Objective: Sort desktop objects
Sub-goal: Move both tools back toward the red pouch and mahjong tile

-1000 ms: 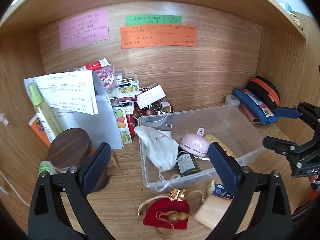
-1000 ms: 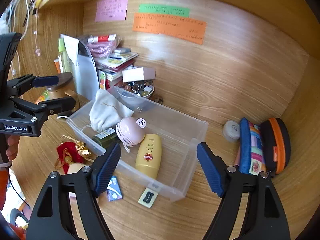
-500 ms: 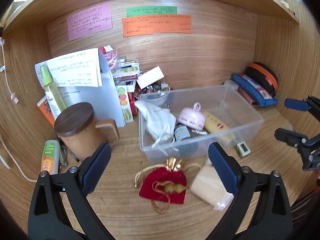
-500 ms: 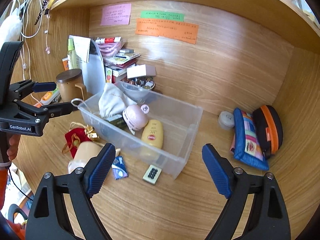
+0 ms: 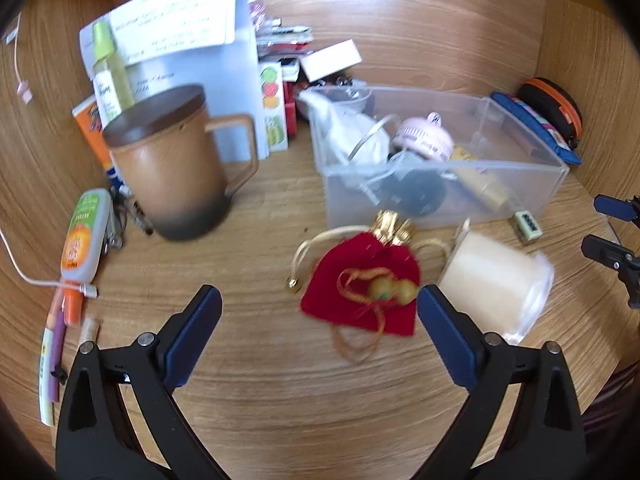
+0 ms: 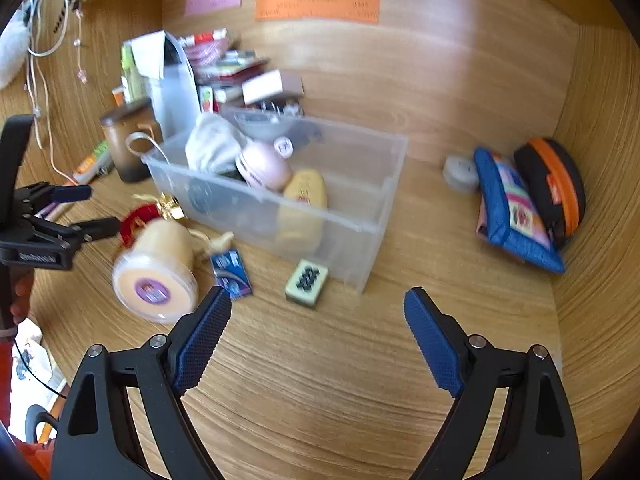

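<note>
Table (image 5: 280,380) fills more of both views than a second ago. Bin (image 6: 360,200) looks nearer; red pouch (image 5: 360,284) now lies just ahead of the left gripper (image 5: 320,304), jaws open and empty. Right gripper (image 6: 318,308) has spread wider, jaws empty.

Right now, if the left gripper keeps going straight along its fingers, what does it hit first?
Most likely the red pouch lying flat on the desk: it sits just ahead of the open left gripper, towards its right finger. The cream jar lies further right, off that line. Depth is uncertain.
</note>
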The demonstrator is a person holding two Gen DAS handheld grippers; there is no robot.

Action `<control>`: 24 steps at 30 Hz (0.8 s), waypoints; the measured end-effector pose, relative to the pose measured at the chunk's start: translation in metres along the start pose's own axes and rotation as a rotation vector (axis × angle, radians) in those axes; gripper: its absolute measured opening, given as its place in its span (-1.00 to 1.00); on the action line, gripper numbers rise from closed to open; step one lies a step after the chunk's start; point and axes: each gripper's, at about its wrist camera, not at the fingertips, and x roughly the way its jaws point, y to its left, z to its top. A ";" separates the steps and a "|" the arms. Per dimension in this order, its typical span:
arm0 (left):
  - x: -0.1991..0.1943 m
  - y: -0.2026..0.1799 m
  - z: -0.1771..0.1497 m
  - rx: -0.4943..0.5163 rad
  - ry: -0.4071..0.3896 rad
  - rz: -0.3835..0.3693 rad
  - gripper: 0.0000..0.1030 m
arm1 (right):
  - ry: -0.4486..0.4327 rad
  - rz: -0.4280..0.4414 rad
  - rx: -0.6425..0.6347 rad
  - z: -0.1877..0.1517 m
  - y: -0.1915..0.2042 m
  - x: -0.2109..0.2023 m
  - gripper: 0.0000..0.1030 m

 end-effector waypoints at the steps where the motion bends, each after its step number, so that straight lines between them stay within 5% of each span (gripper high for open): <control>1: 0.000 0.002 -0.004 0.002 0.000 -0.006 0.93 | 0.009 -0.001 0.006 -0.002 -0.001 0.003 0.69; 5: -0.003 -0.003 -0.014 0.039 -0.013 -0.061 0.88 | 0.041 0.019 0.045 -0.007 -0.008 0.016 0.69; 9: 0.004 -0.014 -0.015 0.094 0.007 -0.103 0.34 | 0.054 0.037 0.073 -0.009 -0.011 0.027 0.68; 14: 0.017 -0.026 -0.014 0.128 0.048 -0.141 -0.04 | 0.057 0.045 0.072 -0.005 -0.007 0.035 0.65; 24: 0.036 -0.033 0.000 0.146 0.079 -0.173 -0.20 | 0.100 0.056 0.060 0.001 -0.005 0.057 0.28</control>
